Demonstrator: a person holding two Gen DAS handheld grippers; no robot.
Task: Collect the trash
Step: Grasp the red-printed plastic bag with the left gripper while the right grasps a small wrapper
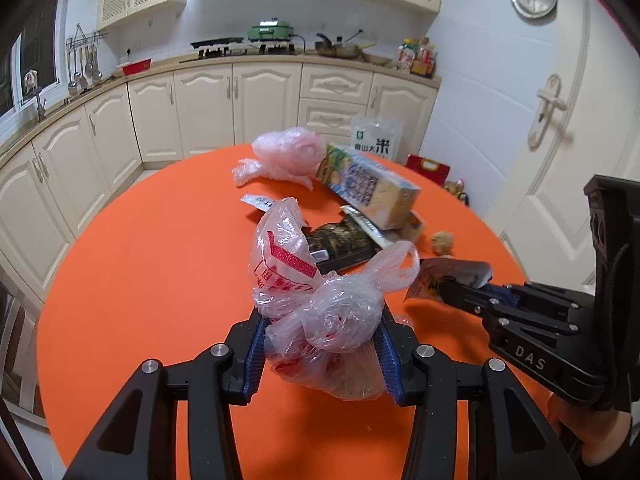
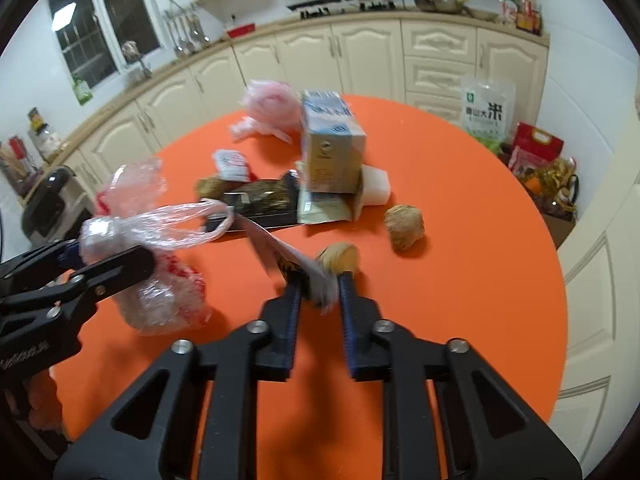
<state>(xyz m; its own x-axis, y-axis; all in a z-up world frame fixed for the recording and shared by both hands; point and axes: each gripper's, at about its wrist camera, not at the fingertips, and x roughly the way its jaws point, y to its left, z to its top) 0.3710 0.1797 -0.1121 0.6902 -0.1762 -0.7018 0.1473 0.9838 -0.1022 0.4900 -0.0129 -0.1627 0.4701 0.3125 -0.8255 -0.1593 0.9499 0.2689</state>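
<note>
On the round orange table (image 1: 160, 260) my left gripper (image 1: 320, 320) is shut on a knotted clear plastic bag with red print (image 1: 280, 264); both blue pads press its sides. The right wrist view has that bag (image 2: 160, 300) at the left, in the left gripper (image 2: 112, 254). My right gripper (image 2: 320, 284) is shut on a thin silver and orange wrapper (image 2: 276, 248), which sticks up blurred between its fingers. In the left wrist view the right gripper (image 1: 446, 290) pinches the wrapper (image 1: 452, 274) just right of the bag.
More litter lies beyond: a pink plastic bag (image 2: 272, 108), a milk carton (image 2: 332, 144), a dark packet (image 2: 260, 200), a small white wrapper (image 2: 232, 164), a white tub (image 2: 376, 186), two brown balls (image 2: 404, 226) (image 2: 340, 258). Kitchen cabinets (image 1: 240, 112) stand behind, a door (image 1: 560, 140) at right.
</note>
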